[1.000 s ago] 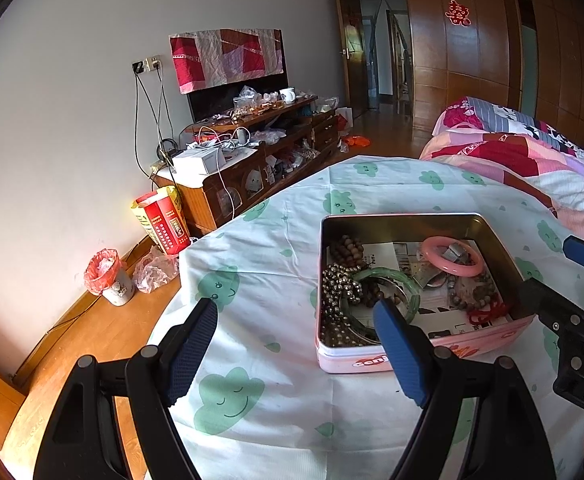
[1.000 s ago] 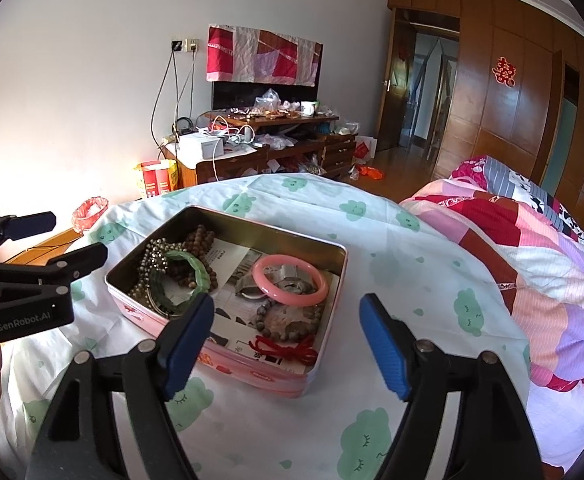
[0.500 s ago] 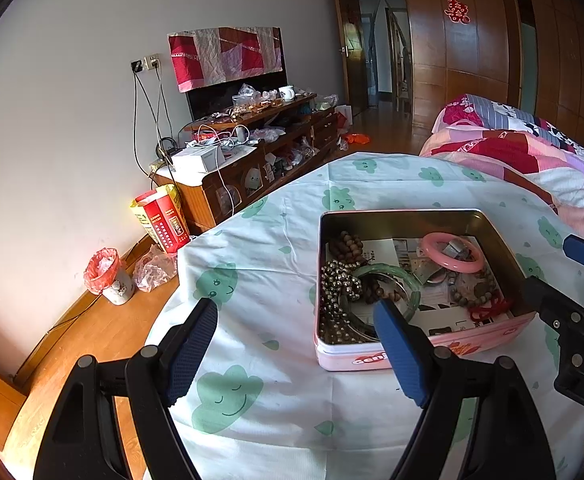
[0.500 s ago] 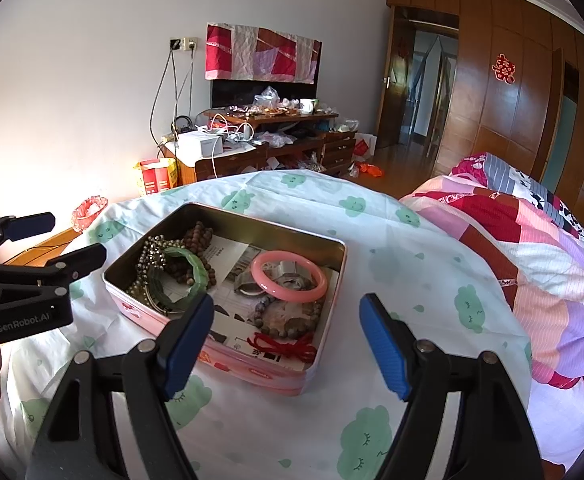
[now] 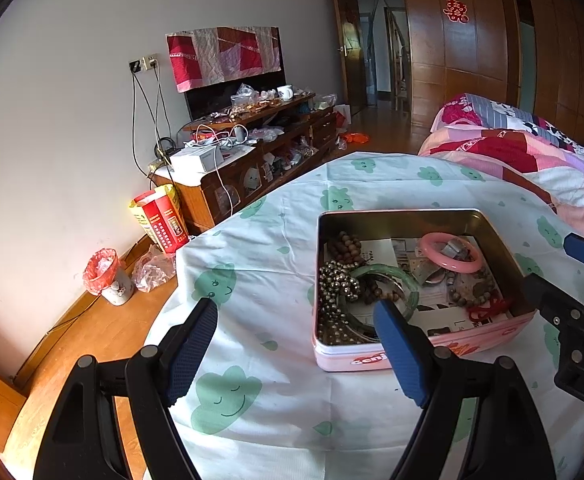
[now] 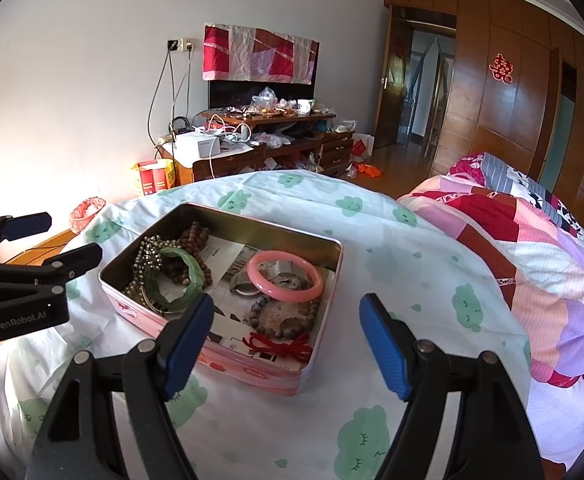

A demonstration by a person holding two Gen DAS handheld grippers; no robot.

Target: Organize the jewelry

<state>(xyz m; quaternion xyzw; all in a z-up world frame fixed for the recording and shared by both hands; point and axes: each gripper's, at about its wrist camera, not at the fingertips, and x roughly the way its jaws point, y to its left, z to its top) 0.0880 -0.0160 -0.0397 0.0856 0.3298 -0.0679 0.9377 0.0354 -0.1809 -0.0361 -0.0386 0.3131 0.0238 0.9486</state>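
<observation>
Left wrist view: left gripper (image 5: 295, 344) spread wide, holding nothing, level above the cloud-print cloth (image 5: 252, 360). Pink tin (image 5: 419, 354) at 2 o'clock; green bangle (image 5: 403, 280) and pink bangle (image 5: 451, 254) lie inside.

Right wrist view: right gripper (image 6: 288, 340) spread wide, empty, hovering at the tin's (image 6: 252, 368) near edge. Red cord (image 6: 280, 346) sits at 12 o'clock. Left gripper (image 6: 44, 244) at 9 o'clock, fingers parted.

Tin (image 6: 140, 256) open-topped; walls ring jewelry; cloth (image 6: 391, 240) right probably free.
</observation>
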